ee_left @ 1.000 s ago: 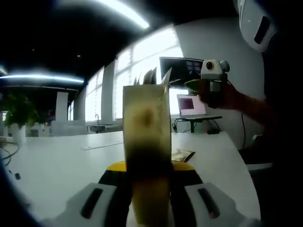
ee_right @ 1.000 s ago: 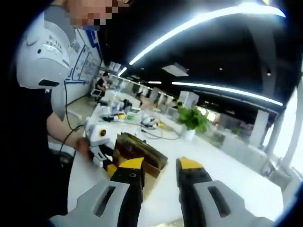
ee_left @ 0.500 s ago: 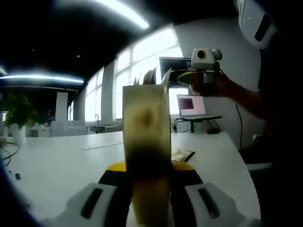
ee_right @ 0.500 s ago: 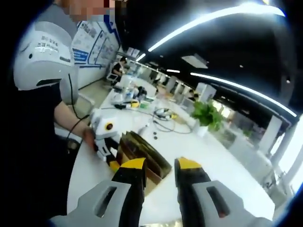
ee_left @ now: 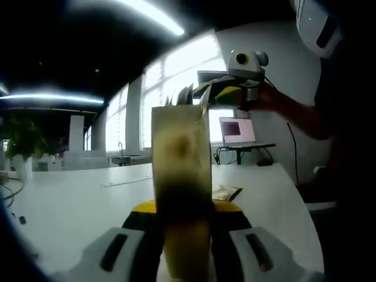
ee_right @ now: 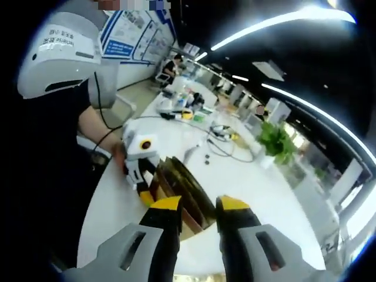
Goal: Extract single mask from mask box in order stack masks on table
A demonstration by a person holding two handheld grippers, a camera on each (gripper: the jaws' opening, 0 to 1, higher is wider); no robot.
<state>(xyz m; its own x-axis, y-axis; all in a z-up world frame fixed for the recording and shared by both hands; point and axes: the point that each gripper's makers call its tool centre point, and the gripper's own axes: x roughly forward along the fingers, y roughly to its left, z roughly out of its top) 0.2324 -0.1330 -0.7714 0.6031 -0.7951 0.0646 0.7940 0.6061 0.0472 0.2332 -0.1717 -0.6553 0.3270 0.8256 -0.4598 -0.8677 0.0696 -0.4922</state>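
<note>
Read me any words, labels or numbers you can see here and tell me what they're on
White vest: dark lines of print, too small to read.
Wall posters: blue charts and text, too blurred to read.
Laptop screen: a pink window, no words legible.
Mask box: no readable text.

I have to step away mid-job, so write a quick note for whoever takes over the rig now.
Left gripper: shut on the mask box, holding it upright over the white table.
Right gripper: open, holding nothing, poised above the top of the box, where the masks stick out.
Done: box held steady.
Left: pinch one mask, pull it out, lay it on the table, repeat to stack.
</note>
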